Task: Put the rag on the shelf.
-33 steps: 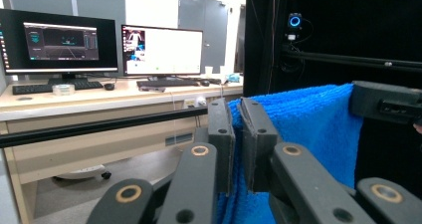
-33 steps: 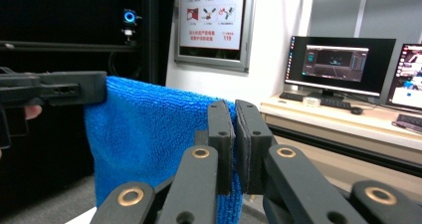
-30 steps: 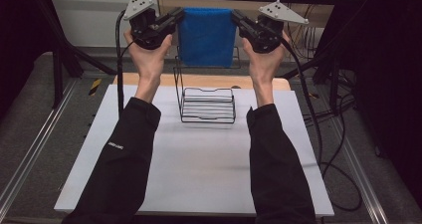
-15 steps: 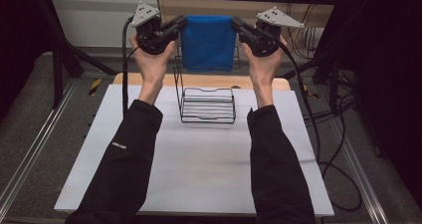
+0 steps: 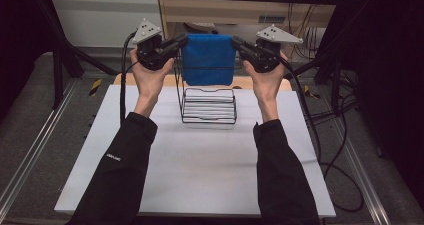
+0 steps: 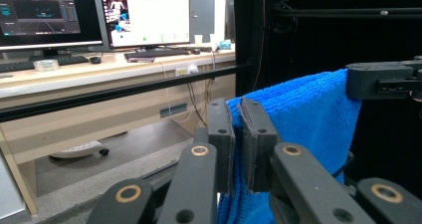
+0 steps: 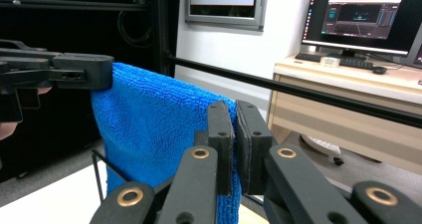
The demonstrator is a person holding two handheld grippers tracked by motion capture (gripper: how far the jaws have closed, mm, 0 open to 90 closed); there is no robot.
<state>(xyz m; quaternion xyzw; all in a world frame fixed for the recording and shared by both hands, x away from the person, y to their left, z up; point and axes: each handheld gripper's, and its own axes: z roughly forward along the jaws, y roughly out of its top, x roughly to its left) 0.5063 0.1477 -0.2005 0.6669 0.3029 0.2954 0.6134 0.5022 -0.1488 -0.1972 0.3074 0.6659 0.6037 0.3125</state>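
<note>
White desk lies bare nearest the person, whose dark sleeves reach forward over it. Past the sleeves, a black wire rack stands toward the far edge. Above it hangs a blue towel, stretched flat between both hands. The left gripper is clamped on one top corner, the right gripper on the other, jaws pinched tight on the cloth. The towel is spread and lifted but its lower edge hangs just behind the rack's top rail, not yet draped; I judge lowering it over the rail and letting go remain.
</note>
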